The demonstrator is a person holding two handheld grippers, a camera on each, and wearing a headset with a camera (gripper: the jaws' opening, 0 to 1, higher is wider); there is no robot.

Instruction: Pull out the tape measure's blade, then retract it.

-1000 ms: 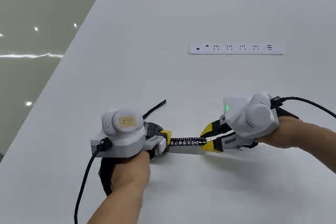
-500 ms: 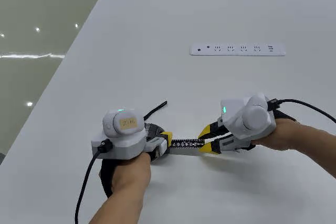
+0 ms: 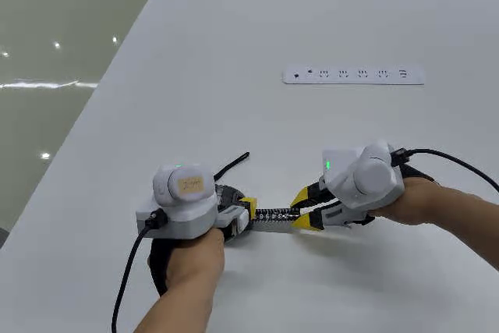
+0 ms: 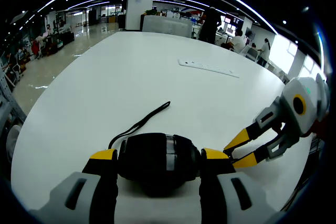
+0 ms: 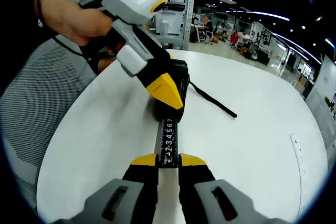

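Observation:
A black tape measure case (image 4: 157, 158) sits on the white table, clamped between the yellow-tipped fingers of my left gripper (image 4: 157, 156), which is shut on it. In the head view the case (image 3: 228, 196) lies under that gripper (image 3: 238, 216). A short length of numbered blade (image 5: 168, 141) runs out of the case to my right gripper (image 5: 168, 160), whose jaws are shut on the blade's end. The blade (image 3: 273, 214) spans the small gap between both grippers, and my right gripper (image 3: 300, 210) stands just to its right. A black wrist strap (image 4: 140, 123) trails from the case.
A white power strip (image 3: 353, 75) lies flat farther back on the table. Cables run from both grippers toward the front edge. The table's left edge (image 3: 86, 115) drops to a shiny floor. People and shelving stand in the background.
My right gripper has moved left toward the case, and the visible blade between the two grippers has become shorter. The left gripper holds still.

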